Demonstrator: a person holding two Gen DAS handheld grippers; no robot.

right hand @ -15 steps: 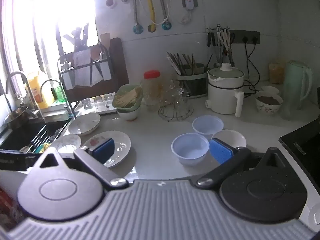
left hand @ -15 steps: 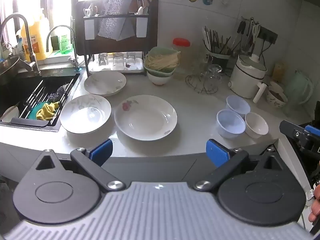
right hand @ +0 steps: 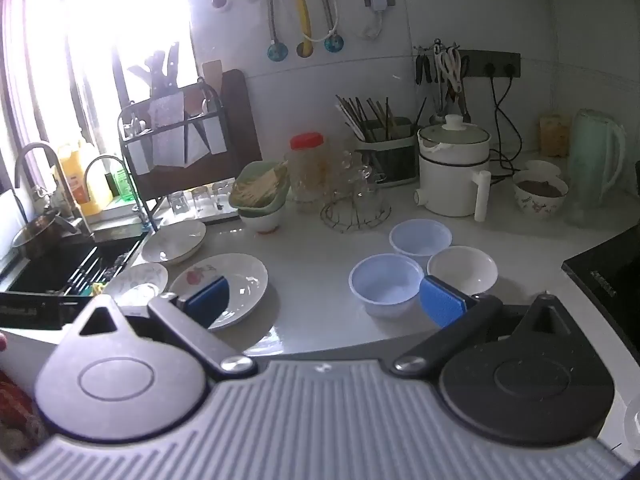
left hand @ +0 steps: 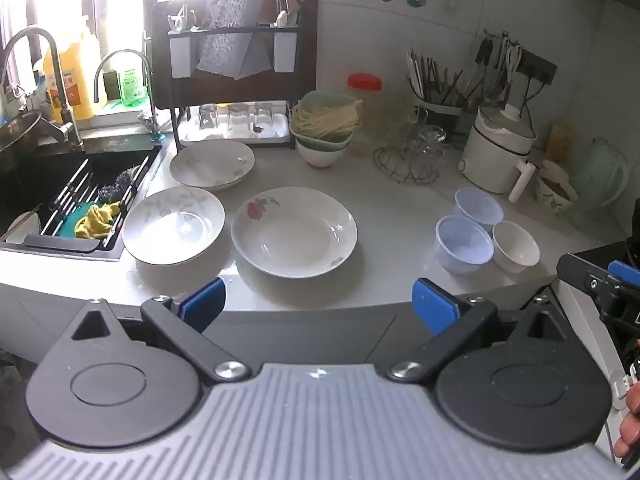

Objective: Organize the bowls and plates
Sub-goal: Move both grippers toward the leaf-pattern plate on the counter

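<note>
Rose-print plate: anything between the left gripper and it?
Nothing visible does. The left gripper is open and empty, short of the counter edge, and the rose-print plate lies straight ahead with only bare counter between. The leaf-print plate sits apart to its left.

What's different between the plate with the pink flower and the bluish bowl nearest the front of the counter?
The flowered plate is wide and shallow; the bluish bowl is narrow with steep, deep walls. The plate is glossy white with a pink flower near its rim; the bowl is plain, pale blue and looks translucent. The plate lies apart from its neighbours, while the bowl sits close against two other small bowls. Both stand upright and empty on the white counter, untouched by either gripper.
</note>
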